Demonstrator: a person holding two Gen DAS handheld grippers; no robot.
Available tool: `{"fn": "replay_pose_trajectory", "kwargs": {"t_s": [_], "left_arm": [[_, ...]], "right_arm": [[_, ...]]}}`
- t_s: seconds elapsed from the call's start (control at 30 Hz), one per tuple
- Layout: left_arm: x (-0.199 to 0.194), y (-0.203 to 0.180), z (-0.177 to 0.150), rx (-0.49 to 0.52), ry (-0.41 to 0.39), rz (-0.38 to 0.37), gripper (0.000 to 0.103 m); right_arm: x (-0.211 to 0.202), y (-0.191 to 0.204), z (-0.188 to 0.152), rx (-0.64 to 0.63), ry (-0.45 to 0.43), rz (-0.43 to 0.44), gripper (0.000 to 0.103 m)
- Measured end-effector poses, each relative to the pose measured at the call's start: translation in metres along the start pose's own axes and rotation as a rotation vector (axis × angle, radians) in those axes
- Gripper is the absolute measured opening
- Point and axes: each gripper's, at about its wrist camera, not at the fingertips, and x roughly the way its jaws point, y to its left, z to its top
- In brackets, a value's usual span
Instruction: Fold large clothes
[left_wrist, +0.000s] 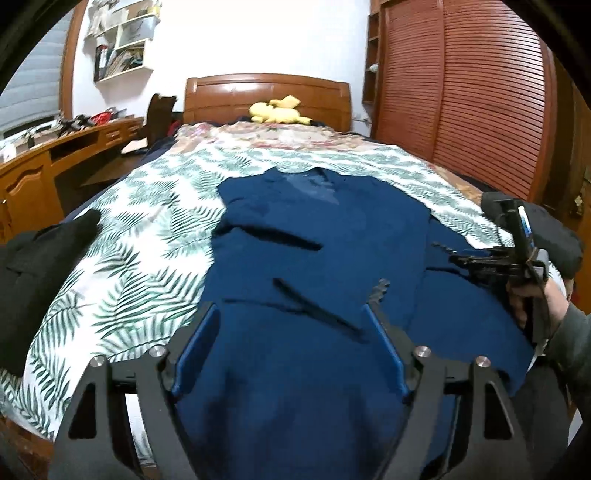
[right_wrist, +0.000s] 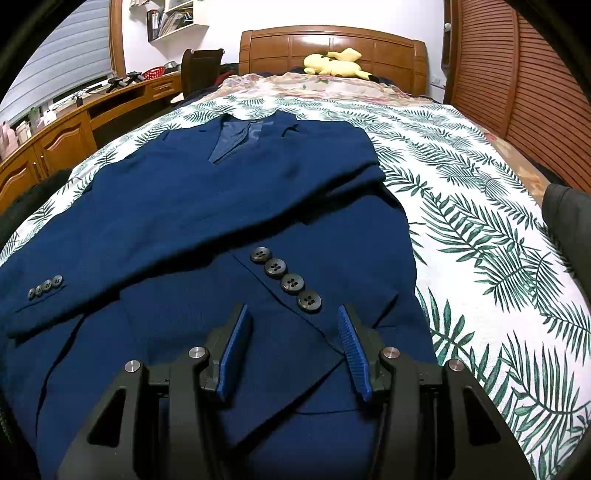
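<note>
A navy blue suit jacket (right_wrist: 221, 206) lies flat on the bed, collar toward the headboard, both sleeves folded across its front. One sleeve cuff with several grey buttons (right_wrist: 286, 282) lies just ahead of my right gripper (right_wrist: 293, 314), which is open and empty above the jacket's lower part. The other cuff (right_wrist: 44, 288) lies at the left. In the left wrist view the jacket (left_wrist: 314, 240) fills the middle, and my left gripper (left_wrist: 291, 314) is open and empty over its hem. The right gripper (left_wrist: 498, 258) shows at the right edge, held by a hand.
The bed has a leaf-print sheet (right_wrist: 480, 221), a wooden headboard (right_wrist: 332, 48) and a yellow plush toy (right_wrist: 332, 61). Dark clothing (left_wrist: 33, 277) lies at the bed's left edge. A wooden desk (right_wrist: 74, 122) stands left, a louvred wardrobe (left_wrist: 480, 92) right.
</note>
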Motion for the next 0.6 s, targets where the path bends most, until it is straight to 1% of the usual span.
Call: {"fn": "replay_pose_trajectory", "kwargs": {"t_s": [0.07, 0.23, 0.33, 0.47, 0.6], "left_arm": [[0.002, 0.01, -0.005, -0.009, 0.023, 0.019, 0.079], [0.001, 0.026, -0.015, -0.021, 0.048, 0.053, 0.079], [-0.001, 0.031, -0.019, -0.012, 0.057, 0.067, 0.079], [-0.001, 0.037, -0.022, -0.002, 0.069, 0.076, 0.079], [-0.001, 0.043, -0.027, -0.008, 0.084, 0.077, 0.079]], "right_arm": [[0.0, 0.0, 0.0, -0.004, 0.0, -0.003, 0.051], [-0.001, 0.003, 0.002, -0.018, 0.009, -0.02, 0.051], [-0.005, 0.001, 0.005, -0.021, 0.033, -0.003, 0.052], [-0.027, -0.01, 0.002, -0.002, 0.047, 0.039, 0.052], [-0.059, -0.026, -0.012, -0.011, 0.039, 0.021, 0.055]]}}
